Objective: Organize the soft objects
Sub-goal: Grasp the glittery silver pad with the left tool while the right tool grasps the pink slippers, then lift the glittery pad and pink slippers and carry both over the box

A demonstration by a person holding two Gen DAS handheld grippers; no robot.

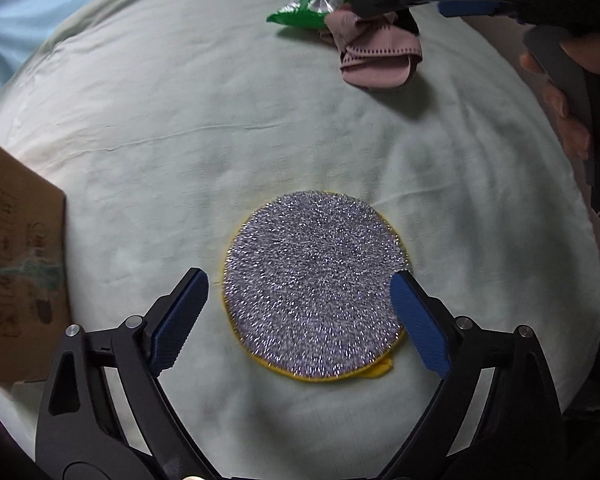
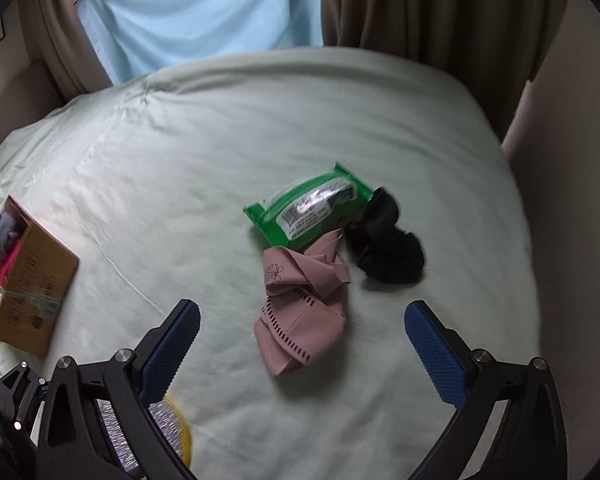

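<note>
While the pale green bedsheet point(image 2: 300, 120) covers nearly the whole scene, a light blue cloth point(image 2: 196, 16) and brown curtains point(image 2: 428, 8) hang behind it. An open cardboard box point(image 2: 32, 292) sits on the sheet at the left edge. A round silver scouring pad point(image 1: 314, 284) with a yellow rim lies flat near the middle, between the spread jaws of the left gripper point(image 1: 300, 280), whose pads do not press it. Well apart, a green wipes packet point(image 2: 312, 210), a crumpled pink cloth point(image 2: 300, 312) and a black cloth point(image 2: 388, 248) lie bunched together. The right gripper point(image 2: 302, 312) hangs over the pink cloth, jaws wide apart and holding nothing.
</note>
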